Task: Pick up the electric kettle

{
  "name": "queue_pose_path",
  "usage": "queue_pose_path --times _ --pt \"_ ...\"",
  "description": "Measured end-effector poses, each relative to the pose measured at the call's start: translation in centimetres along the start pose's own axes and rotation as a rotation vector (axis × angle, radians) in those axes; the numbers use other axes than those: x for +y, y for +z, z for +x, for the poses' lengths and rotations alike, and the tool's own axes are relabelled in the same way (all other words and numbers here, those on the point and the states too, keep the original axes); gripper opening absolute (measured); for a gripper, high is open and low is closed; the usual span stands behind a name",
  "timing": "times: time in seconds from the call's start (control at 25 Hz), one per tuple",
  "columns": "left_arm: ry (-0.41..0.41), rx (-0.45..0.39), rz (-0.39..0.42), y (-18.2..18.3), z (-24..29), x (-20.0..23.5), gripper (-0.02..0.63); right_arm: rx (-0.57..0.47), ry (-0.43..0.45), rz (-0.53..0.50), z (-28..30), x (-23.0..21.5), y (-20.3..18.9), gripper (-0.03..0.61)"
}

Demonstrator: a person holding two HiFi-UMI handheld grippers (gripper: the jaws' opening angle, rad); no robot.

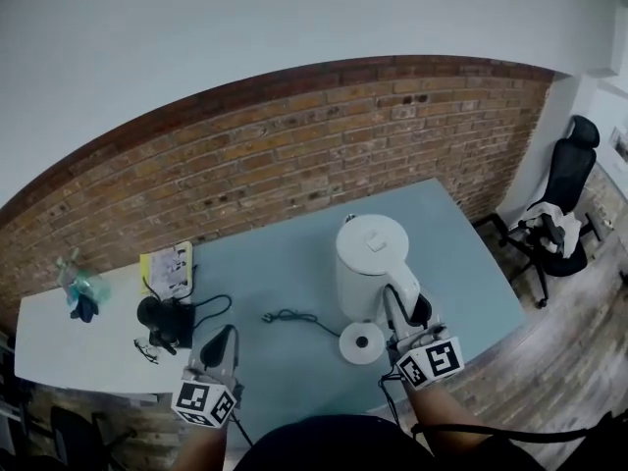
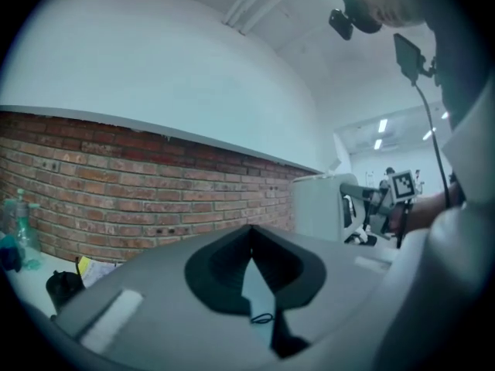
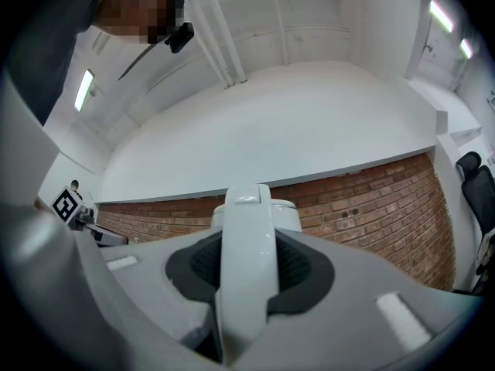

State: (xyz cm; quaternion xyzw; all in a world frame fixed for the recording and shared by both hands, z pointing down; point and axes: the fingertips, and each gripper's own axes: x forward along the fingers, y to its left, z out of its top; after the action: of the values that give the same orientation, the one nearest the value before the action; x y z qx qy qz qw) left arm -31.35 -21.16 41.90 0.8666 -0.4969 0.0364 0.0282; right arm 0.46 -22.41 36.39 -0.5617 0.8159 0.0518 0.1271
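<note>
Right gripper view shows us the risk: hung by its handle from 1 gripper, the kettle (image 3: 247, 226) could swing or slip if the grip loosens. Our right gripper (image 3: 246, 273) clamps that handle, upright between its 2 pads, with the body beyond the tips and off its base (image 1: 362, 342). Left gripper (image 2: 249, 242) is closed and empty.

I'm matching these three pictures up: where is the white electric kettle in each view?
Head view: kettle just right of centre.
Left gripper view: kettle right of centre, at mid-height.
Right gripper view: kettle dead centre, clamped in the jaws.
Shared landmark: brick wall, in all three.
</note>
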Motion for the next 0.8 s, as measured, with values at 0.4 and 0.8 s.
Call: queue_pose_path --times 0.4,0.8 --pt "0.012 0.005 -0.034 -0.2 0.2 0.9 0.005 -0.004 0.021 0.02 0.2 0.7 0.1 0.12" --pt "-0.016 0.04 -0.015 -1.5 0.2 -0.2 0.005 -0.018 0.038 0.026 -0.5 1.1 -0.1 0.12"
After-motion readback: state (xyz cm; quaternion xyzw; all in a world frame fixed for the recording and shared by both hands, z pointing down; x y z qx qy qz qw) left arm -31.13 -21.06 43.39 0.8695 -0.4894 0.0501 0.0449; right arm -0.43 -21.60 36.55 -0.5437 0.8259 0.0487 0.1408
